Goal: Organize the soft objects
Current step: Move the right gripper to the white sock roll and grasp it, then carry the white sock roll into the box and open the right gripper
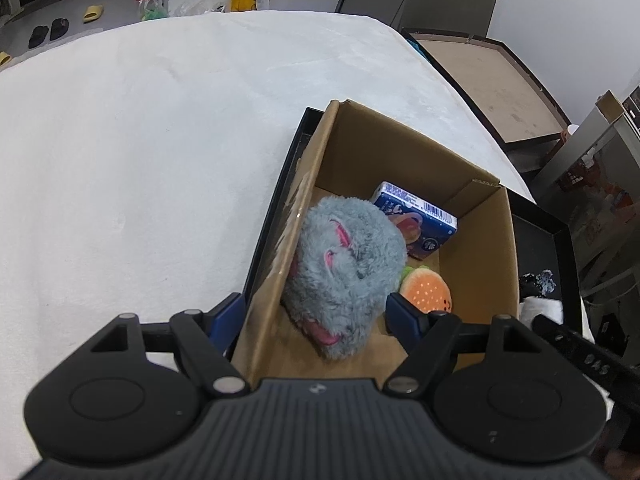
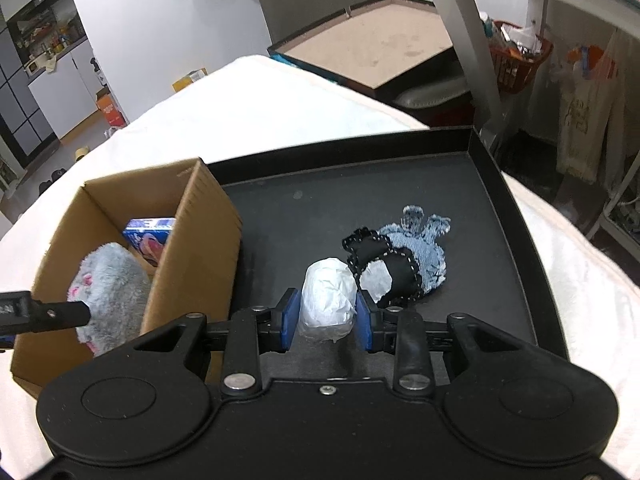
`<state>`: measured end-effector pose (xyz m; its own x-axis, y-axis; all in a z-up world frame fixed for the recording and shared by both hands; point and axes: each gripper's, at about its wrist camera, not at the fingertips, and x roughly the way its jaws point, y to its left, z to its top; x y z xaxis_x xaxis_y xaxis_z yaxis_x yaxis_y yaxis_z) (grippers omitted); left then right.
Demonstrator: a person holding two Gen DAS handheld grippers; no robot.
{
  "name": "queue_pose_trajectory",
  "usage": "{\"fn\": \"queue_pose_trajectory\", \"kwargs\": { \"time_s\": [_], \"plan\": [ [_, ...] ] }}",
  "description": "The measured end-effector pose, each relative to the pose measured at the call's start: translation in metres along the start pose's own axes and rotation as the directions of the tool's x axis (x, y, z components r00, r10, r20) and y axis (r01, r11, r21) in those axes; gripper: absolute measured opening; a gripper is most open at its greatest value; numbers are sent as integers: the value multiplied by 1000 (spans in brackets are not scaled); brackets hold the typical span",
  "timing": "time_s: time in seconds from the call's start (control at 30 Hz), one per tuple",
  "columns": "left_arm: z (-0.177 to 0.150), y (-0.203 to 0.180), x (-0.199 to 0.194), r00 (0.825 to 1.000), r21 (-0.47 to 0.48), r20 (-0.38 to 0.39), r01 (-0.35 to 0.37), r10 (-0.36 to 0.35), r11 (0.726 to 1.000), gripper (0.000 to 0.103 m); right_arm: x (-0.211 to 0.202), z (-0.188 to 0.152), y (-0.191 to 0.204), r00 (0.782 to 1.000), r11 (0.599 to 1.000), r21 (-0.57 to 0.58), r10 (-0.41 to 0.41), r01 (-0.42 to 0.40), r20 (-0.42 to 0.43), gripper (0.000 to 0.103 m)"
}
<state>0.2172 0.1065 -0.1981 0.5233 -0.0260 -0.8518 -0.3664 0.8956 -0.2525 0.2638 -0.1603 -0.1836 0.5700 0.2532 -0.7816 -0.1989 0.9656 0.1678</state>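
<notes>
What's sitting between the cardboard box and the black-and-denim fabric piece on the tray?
The white crumpled bundle, clamped in the right hand-held gripper; otherwise bare black tray. Right wrist view shows it.

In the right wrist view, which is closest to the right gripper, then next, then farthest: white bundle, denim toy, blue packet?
1. White bundle: between the right gripper's pads.
2. Denim toy: just beyond, right, on the tray.
3. Blue packet: far left, inside the box.

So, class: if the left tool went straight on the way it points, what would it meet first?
Probably the grey plush toy in the cardboard box; it lies just beyond the open left tool, though depth is uncertain.
</notes>
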Motion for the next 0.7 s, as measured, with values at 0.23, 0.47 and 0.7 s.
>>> {"fn": "queue_pose_trajectory", "kwargs": {
  "time_s": [0.23, 0.47, 0.7],
  "plan": [
    [-5, 0, -6, 1000, 23, 27, 0, -1, 1000, 73, -20, 4, 11, 999, 1000, -29, -9, 10, 37, 30],
    [-7, 3, -8, 999, 30, 34, -23, 22, 999, 57, -38, 4, 21, 998, 999, -43, -18, 21, 62, 30],
    [-7, 10, -4, 998, 13, 23, -52, 52, 999, 37, -54, 9, 32, 996, 998, -62, -23, 28, 88, 30]
  ]
}}
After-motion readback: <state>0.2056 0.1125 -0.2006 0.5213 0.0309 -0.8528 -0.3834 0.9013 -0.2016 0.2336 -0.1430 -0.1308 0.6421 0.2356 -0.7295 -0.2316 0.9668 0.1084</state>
